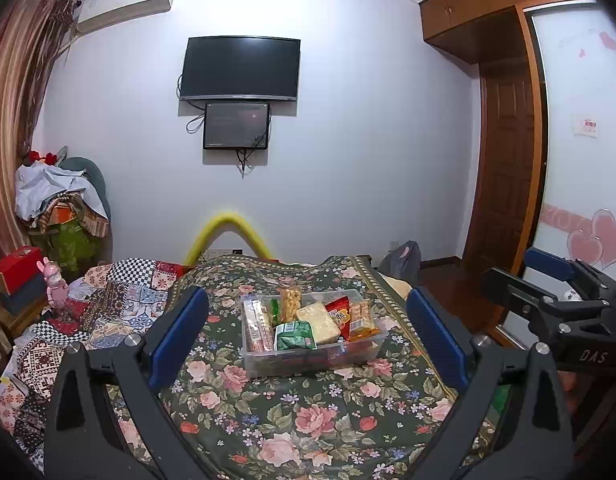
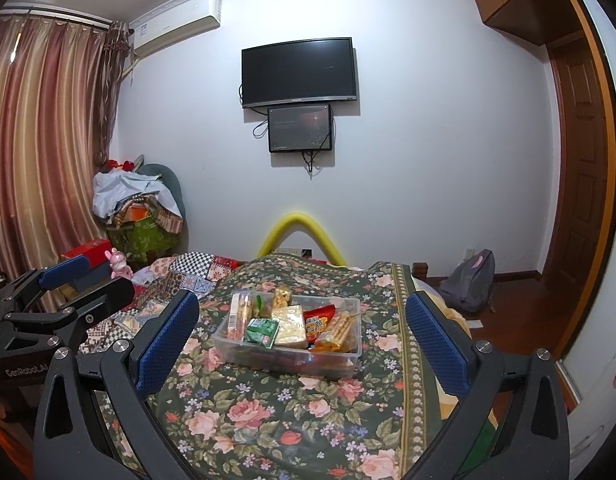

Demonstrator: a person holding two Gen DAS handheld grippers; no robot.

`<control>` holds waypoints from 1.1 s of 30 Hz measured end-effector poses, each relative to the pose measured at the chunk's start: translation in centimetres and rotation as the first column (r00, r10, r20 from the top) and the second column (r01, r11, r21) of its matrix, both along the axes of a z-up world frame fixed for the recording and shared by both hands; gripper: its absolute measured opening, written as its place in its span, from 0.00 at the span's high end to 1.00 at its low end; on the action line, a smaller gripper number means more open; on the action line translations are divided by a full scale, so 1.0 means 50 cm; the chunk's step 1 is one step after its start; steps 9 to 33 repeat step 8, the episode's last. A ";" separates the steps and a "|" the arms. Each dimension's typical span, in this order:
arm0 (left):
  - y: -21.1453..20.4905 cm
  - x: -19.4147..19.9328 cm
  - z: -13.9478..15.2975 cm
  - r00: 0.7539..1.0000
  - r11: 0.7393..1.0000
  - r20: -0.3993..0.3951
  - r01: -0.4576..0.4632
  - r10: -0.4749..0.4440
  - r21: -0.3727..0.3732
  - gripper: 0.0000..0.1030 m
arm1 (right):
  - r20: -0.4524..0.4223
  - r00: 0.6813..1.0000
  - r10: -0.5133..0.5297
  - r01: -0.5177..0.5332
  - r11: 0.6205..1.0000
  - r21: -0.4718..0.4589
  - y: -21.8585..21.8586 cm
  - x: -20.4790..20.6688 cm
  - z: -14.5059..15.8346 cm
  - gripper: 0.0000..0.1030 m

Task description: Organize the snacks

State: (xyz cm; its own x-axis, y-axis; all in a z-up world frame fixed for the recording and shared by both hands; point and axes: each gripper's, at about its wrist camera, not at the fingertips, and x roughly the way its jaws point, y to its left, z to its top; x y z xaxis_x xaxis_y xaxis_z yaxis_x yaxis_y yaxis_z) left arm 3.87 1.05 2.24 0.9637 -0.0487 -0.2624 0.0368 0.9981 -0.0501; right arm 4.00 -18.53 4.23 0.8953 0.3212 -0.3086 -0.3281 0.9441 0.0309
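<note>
Snack bin point(image 1: 314, 350) ahead, btwn wide left tongs point(image 1: 308, 336).

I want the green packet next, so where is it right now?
The green packet lies in the clear box on the floral bedspread, near the front wall, between the long red-striped packet and the pale yellow block.

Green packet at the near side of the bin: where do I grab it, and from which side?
Pinch the green packet by its upper crimped edge, coming from above with the right gripper. It leans against the pale block, low behind the clear bin wall, so a side approach looks blocked.
</note>
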 end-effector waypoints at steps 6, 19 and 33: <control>-0.005 0.000 -0.002 1.000 1.000 -0.005 0.017 -0.017 0.002 0.02 | -0.001 1.000 -0.002 0.002 1.000 -0.001 0.000 0.002 -0.003 0.00; -0.007 0.000 -0.002 1.000 1.000 -0.007 0.024 -0.024 0.004 0.02 | -0.002 1.000 -0.003 0.003 1.000 0.001 0.000 0.003 -0.004 0.00; -0.007 0.000 -0.002 1.000 1.000 -0.007 0.024 -0.024 0.004 0.02 | -0.002 1.000 -0.003 0.003 1.000 0.001 0.000 0.003 -0.004 0.00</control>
